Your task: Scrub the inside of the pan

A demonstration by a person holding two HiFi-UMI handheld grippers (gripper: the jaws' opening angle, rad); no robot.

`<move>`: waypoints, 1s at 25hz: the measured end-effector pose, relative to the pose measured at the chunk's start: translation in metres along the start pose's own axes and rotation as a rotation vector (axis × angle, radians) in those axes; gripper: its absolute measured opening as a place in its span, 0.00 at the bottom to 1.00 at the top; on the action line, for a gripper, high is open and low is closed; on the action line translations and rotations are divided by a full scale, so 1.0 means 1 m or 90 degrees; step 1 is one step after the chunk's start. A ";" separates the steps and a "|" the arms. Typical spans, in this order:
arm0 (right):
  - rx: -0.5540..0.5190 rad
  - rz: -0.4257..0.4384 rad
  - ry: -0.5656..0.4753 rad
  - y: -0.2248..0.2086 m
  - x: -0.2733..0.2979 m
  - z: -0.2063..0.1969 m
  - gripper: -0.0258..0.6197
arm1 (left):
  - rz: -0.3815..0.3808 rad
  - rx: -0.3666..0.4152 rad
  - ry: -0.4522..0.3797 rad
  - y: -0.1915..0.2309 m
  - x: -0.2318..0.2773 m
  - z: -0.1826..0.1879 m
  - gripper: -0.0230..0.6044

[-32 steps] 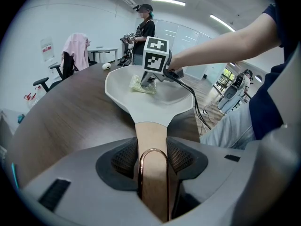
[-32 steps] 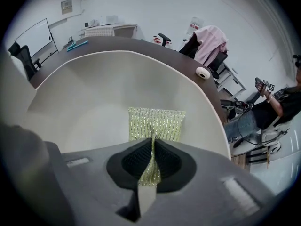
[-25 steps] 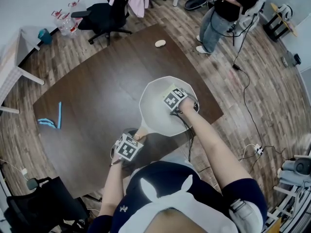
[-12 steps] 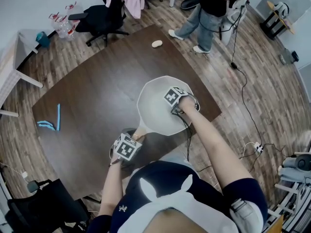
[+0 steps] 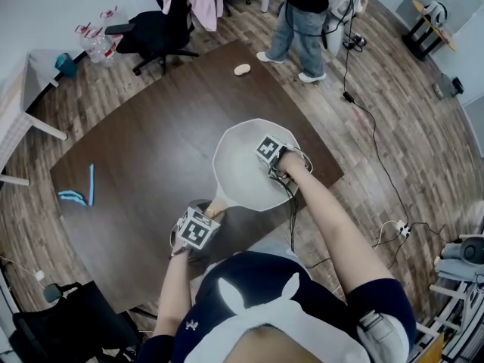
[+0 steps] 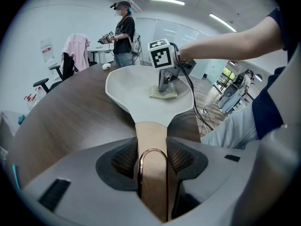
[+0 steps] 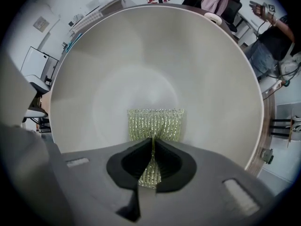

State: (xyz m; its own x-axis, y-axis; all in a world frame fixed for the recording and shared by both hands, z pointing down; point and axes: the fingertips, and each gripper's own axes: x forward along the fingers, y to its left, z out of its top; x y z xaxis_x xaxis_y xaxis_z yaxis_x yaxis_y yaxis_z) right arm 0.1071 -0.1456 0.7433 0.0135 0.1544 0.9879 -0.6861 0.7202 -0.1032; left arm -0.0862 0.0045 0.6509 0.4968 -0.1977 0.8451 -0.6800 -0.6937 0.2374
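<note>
Step in hand, as I am judging it: scrubbing the floor of the pan [image 5: 234, 169].

- The pan is sitting on the table [image 5: 144, 157], its handle [image 6: 151, 142] pointing back toward me.
- My left fingers [image 6: 125, 157] are standing partly apart and clamping the handle between them, the pads pressing on both its sides. The metal hanging loop at the handle's end is lying between the pads.
- My right fingers [image 7: 126, 167] are nearly together, pinching a fold of the green scrub pad [image 7: 155, 124]. They are pointing straight down into the pan.
- The free part of the pad is lying flat on the pan's floor, right of centre as seen from the handle.

How to do it well (judgement):
- Press down through the pad, not through the fingertips. The pinch takes only one edge, so too much sideways drag is likely to pull the pad loose or fold it under.
- Work in overlapping circles from the pan's centre out to its sloped wall, tilting the right fingers at the wall so that the pad lies flat on the slope.
- Hold the handle firmly so that the pan is not spinning or sliding under the scrubbing.
- The pan's inside is looking evenly pale, and I cannot tell which parts are already clean, so cover all of it.
</note>
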 end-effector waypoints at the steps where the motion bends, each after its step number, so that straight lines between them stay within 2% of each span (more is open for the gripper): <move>1: -0.005 0.004 -0.004 0.000 0.006 0.002 0.07 | 0.000 0.001 0.000 0.001 0.000 -0.001 0.34; 5: -0.019 0.012 0.010 0.007 0.013 -0.002 0.07 | 0.001 0.004 0.001 0.002 -0.001 -0.002 0.34; 8: -0.020 0.025 0.046 0.018 -0.002 -0.017 0.07 | 0.001 0.005 0.002 0.002 -0.001 0.000 0.34; 12: -0.016 0.079 0.072 0.040 -0.007 -0.027 0.07 | 0.001 0.004 0.003 0.002 -0.002 0.000 0.34; 20: 0.005 0.163 0.080 0.066 -0.003 -0.031 0.07 | -0.002 0.004 0.003 0.002 -0.001 0.001 0.34; 25: -0.004 0.184 0.085 0.084 -0.003 -0.030 0.07 | -0.001 0.005 0.004 0.001 -0.001 0.001 0.34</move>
State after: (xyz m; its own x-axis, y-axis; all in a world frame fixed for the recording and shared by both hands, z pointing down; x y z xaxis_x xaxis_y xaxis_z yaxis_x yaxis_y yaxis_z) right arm 0.0716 -0.0651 0.7283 -0.0859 0.4402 0.8938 -0.6712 0.6374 -0.3784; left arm -0.0868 0.0034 0.6500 0.4948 -0.1919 0.8476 -0.6750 -0.6991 0.2357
